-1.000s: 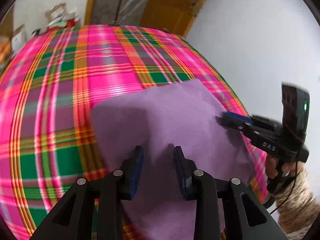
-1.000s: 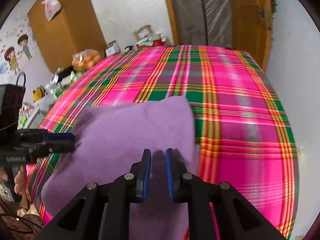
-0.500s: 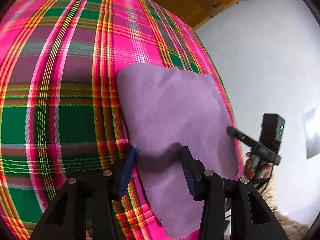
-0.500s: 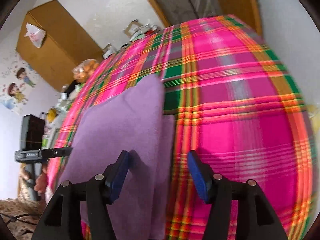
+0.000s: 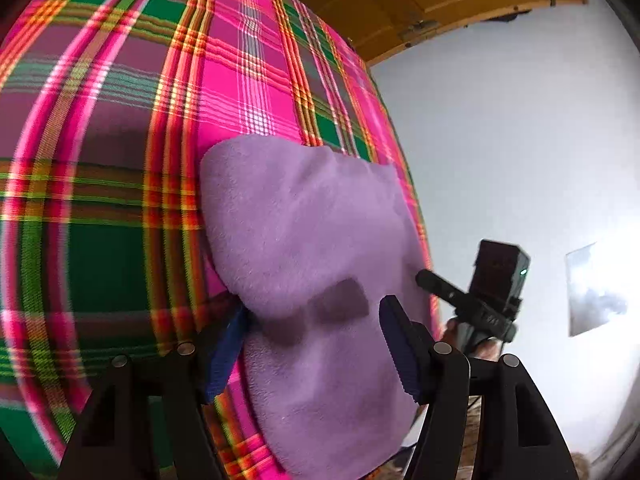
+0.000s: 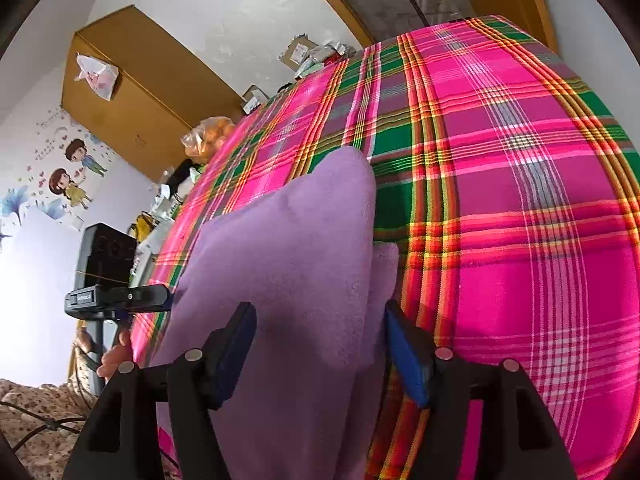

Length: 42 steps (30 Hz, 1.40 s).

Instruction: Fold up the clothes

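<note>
The soft purple fleece garment (image 6: 288,264), lately pinched, is now released by both tongs (image 5: 312,344) (image 6: 320,344), spread wide; it lies doubled on the pink plaid bed cover (image 6: 500,208), so a fold seems laid

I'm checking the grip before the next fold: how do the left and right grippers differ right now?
The left gripper straddles the purple cloth's left edge, one finger over the plaid cover; the right gripper straddles its right edge, where a lower layer peeks out. Both are open, holding nothing.
</note>
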### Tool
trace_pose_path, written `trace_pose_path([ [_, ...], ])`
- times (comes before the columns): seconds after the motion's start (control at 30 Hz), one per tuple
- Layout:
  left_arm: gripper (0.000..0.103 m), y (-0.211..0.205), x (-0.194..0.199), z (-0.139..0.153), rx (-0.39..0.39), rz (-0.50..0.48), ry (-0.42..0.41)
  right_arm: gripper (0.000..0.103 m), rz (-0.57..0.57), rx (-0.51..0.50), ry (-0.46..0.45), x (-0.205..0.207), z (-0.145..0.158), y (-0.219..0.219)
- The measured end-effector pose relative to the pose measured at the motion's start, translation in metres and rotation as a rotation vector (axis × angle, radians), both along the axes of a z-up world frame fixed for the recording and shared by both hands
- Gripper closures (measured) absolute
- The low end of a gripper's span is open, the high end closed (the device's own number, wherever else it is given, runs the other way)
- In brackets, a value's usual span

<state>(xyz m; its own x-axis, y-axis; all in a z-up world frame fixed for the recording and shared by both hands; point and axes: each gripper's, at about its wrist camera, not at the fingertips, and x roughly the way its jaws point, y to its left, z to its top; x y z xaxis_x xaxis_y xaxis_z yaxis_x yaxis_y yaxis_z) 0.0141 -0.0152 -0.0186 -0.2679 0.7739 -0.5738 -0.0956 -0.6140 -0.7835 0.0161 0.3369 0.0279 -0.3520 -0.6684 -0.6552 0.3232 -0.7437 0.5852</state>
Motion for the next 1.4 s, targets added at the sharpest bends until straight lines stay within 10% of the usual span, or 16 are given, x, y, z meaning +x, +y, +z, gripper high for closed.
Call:
trace_pose_path([
  [1.0,0.038,0.002,-0.005,0.004,0.056,-0.016,-0.071,0.037,-0.013,-0.083,0.003,-0.005,-0.010,0.009],
  [1.4,0.061,0.004,-0.002,0.005,-0.009,0.038,-0.083,0.057,-0.052,0.045,0.025,-0.003,-0.008,0.000],
])
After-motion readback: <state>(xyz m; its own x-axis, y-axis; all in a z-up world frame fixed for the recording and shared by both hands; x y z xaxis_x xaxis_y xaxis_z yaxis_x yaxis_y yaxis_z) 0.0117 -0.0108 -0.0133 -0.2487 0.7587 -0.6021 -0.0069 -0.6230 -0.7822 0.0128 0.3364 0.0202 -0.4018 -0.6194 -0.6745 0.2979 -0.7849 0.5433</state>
